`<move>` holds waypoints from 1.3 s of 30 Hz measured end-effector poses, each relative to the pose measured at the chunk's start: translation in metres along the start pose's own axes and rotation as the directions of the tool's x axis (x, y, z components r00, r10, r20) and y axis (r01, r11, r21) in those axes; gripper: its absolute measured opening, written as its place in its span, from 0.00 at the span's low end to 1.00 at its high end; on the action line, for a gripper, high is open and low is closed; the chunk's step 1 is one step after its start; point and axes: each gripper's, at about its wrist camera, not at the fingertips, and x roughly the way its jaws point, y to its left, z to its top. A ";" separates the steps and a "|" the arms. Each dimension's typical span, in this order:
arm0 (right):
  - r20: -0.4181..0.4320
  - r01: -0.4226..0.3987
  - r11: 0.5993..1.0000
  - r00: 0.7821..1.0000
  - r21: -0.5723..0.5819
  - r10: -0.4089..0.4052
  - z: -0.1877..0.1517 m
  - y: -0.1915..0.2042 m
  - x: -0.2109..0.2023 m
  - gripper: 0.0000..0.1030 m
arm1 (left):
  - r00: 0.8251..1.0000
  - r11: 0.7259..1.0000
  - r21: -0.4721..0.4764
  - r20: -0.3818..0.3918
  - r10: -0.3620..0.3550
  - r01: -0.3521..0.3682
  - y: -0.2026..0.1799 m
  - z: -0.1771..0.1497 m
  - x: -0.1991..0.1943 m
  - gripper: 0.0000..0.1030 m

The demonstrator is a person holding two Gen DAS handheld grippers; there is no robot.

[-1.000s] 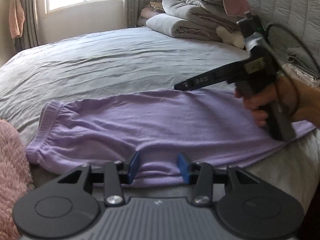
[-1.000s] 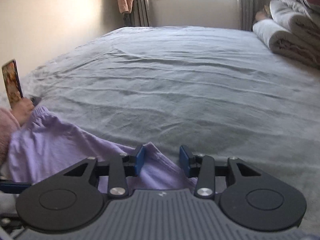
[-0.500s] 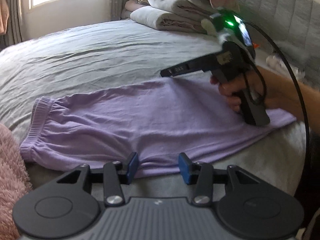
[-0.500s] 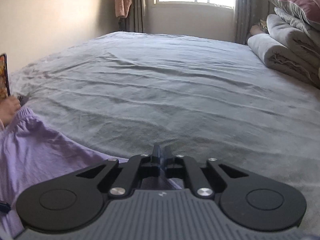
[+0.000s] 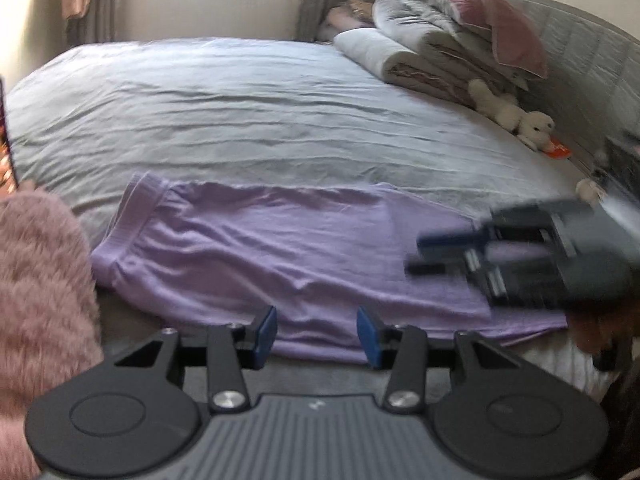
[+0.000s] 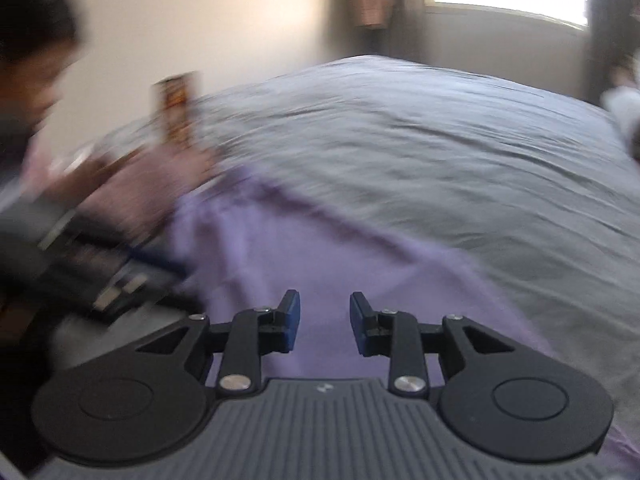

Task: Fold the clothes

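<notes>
Trousers (image 5: 288, 248): one lilac pair lies flat on the grey bed (image 5: 260, 112), along its near edge; the ribbed waistband (image 5: 132, 208) is at 9 o'clock in the left wrist view, and the leg end goes to 3 o'clock.
Fold state: as I judge, they are already laid leg on leg; the fold across the length is not yet made.
Left gripper (image 5: 316, 330): its jaws are spread halfway and hold nothing; they hang just over the near edge of the cloth, at 6 o'clock.
Right gripper (image 6: 324, 324): its jaws are opening, and no cloth is pinched between them; the lilac cloth lies under and beyond them. The view is much blurred.
Right gripper from the left camera: it shows at 3 o'clock, over the leg end, also blurred.
Step in hand: probably to take the leg end and bring it toward the waistband.
How to do it well: pinch both layers close to the hem, lift only a little, carry the end toward 9 o'clock, and let the left jaws press the middle so the cloth does not slide.
Risk: only the top layer is caught, and the fold becomes crooked.
Nearby: a fluffy pink sleeve (image 5: 44, 280) at 8 o'clock; stacked quilts (image 5: 432, 56) at 1 o'clock, well apart.
</notes>
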 end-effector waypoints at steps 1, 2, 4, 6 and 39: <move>-0.005 -0.030 0.999 1.000 -0.030 0.030 -0.003 0.006 -0.002 0.31 | 1.000 1.000 -0.019 -0.006 0.009 -0.009 0.002 -0.001 -0.001 0.44; -0.011 -0.061 0.996 0.998 -0.060 0.060 -0.005 0.012 -0.004 0.31 | 1.000 0.999 -0.031 -0.013 0.026 -0.026 0.004 -0.001 0.000 0.44; -0.026 -0.122 0.985 0.993 -0.119 0.119 -0.011 0.024 -0.008 0.27 | 0.998 0.997 -0.055 -0.029 0.059 -0.060 0.009 -0.003 0.002 0.42; -0.047 -0.164 0.974 0.986 -0.159 0.159 -0.015 0.033 -0.009 0.22 | 0.995 0.993 -0.073 -0.050 0.087 -0.091 0.013 -0.004 0.005 0.40; -0.053 -0.179 0.956 0.984 -0.232 0.171 -0.019 0.041 -0.005 0.13 | 0.987 0.974 -0.157 -0.048 0.155 -0.161 0.020 0.002 0.005 0.10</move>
